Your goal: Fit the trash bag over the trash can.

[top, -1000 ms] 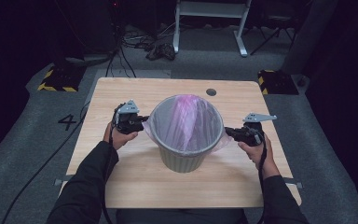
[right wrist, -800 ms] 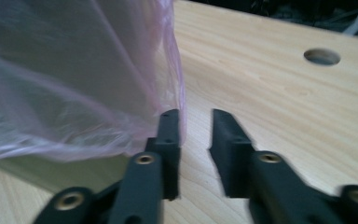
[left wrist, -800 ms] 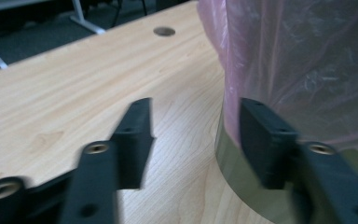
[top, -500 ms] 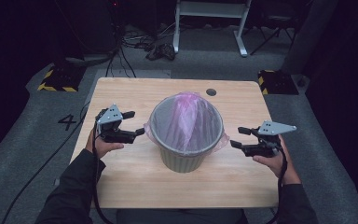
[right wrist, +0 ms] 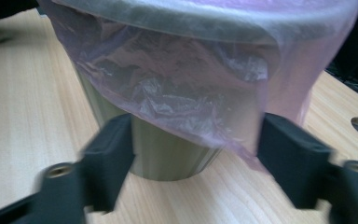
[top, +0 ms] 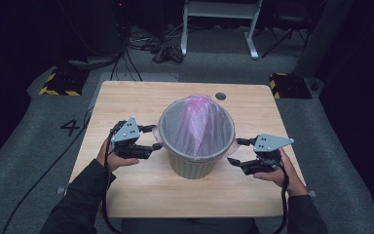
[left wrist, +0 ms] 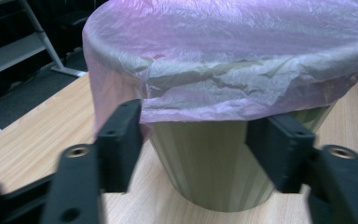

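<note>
Pink liner bag folded over rim of green bin at centre of wooden table, left gripper and right gripper flanking bin, jaws parted and just closing, nothing pinched, bin interior veiled by bag, near jaws blurred.

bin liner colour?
Translucent pink-purple liner, folded over the olive-green bin; clearest in the left gripper view.

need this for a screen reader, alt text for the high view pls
A grey bin lined with a pink plastic bag stands mid-table. A person's left gripper and right gripper flank it, jaws open, holding nothing.
</note>
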